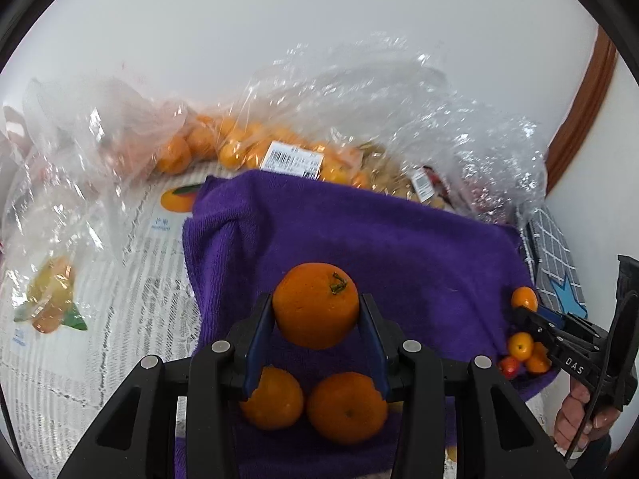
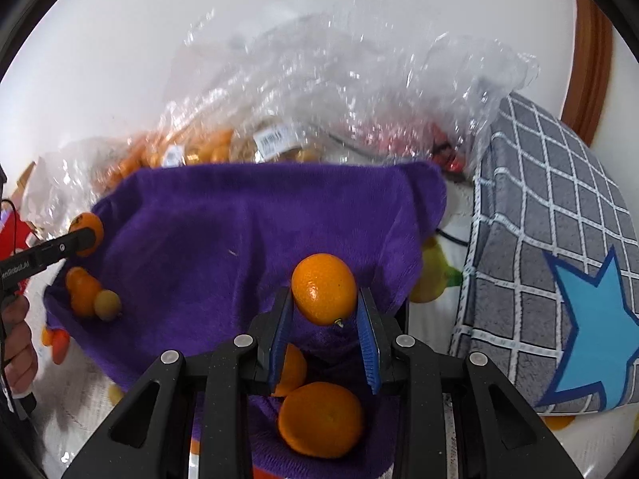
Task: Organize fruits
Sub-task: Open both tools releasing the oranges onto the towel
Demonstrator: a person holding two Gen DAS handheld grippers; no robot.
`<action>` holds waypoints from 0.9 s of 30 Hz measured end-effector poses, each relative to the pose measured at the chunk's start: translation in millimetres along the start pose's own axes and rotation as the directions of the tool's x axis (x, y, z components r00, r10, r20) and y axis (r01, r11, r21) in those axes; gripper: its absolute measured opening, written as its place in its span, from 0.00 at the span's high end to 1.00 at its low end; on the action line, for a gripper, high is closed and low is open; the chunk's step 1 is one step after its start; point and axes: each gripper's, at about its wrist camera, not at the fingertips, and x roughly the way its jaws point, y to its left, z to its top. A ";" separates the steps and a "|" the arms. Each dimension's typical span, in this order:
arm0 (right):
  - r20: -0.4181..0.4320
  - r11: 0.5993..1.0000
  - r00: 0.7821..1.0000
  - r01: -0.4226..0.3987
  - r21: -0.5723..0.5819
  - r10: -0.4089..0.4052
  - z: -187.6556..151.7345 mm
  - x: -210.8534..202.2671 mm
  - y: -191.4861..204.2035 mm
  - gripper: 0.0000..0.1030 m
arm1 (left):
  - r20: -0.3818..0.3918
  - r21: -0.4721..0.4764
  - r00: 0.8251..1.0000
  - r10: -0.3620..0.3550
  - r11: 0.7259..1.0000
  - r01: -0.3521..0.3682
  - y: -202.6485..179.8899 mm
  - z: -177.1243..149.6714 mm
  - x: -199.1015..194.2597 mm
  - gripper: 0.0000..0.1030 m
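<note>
Left wrist view: the left hand-held gripper (image 1: 316, 311) clamps a large orange (image 1: 315, 305) between its blue-padded fingers (image 1: 259, 335), stem end tilted up and to the right, held above a purple towel (image 1: 359, 231). Directly below the fingers, two more oranges (image 1: 309, 405) lie side by side on the towel, touching. Beyond the towel's far edge, clear plastic bags (image 1: 279, 127) hold many small oranges and bear barcode labels. To the left, a table cover (image 1: 120, 279) printed with fruit pictures.

Right wrist view: the right hand-held gripper (image 2: 324, 311) grips a kumquat (image 2: 323, 289) crosswise between its pads, stem end pointing down. Beneath it, two orange fruits (image 2: 319, 419) rest on the same towel. To the right lies a grey checked cloth (image 2: 559, 239) with a blue star.
</note>
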 end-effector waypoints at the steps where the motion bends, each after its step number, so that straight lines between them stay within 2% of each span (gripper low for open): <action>1: -0.007 1.000 1.000 0.000 -0.003 0.000 -0.5 3.0 0.2 0.69 | -0.011 -0.002 1.000 0.004 1.000 -0.004 -0.1 0.3 3.6 0.61; 6: -0.016 1.000 1.000 -0.006 -0.004 0.006 -0.7 7.7 0.5 0.69 | -0.038 0.014 0.999 0.017 1.000 -0.016 -2.5 -2.7 11.8 0.61; 10: -0.013 1.000 1.000 -0.014 0.016 0.014 -2.7 4.4 -3.5 0.64 | -0.044 0.049 0.999 0.020 0.999 -0.018 -8.2 -4.2 12.5 0.58; 15: 0.032 0.999 0.999 0.012 0.046 -0.013 -10.2 -28.2 2.6 0.64 | -0.018 0.052 1.000 0.019 0.998 -0.018 -10.5 -3.9 -5.2 0.53; 17: 0.059 1.000 0.998 0.002 0.029 -0.004 -17.7 -48.4 16.1 0.59 | 0.000 0.057 1.000 0.015 0.998 -0.015 -10.3 -5.6 -17.5 0.52; 20: 0.074 0.999 0.997 -0.034 -0.001 0.033 -36.1 -72.5 40.3 0.59 | 0.025 0.063 0.999 0.031 0.997 -0.033 -6.5 -11.8 -39.9 0.52; 27: 0.013 0.982 0.985 -0.170 -0.083 0.172 -85.1 -92.7 101.3 0.59 | 0.061 0.018 0.998 0.033 0.999 -0.034 18.1 -33.5 -84.3 0.51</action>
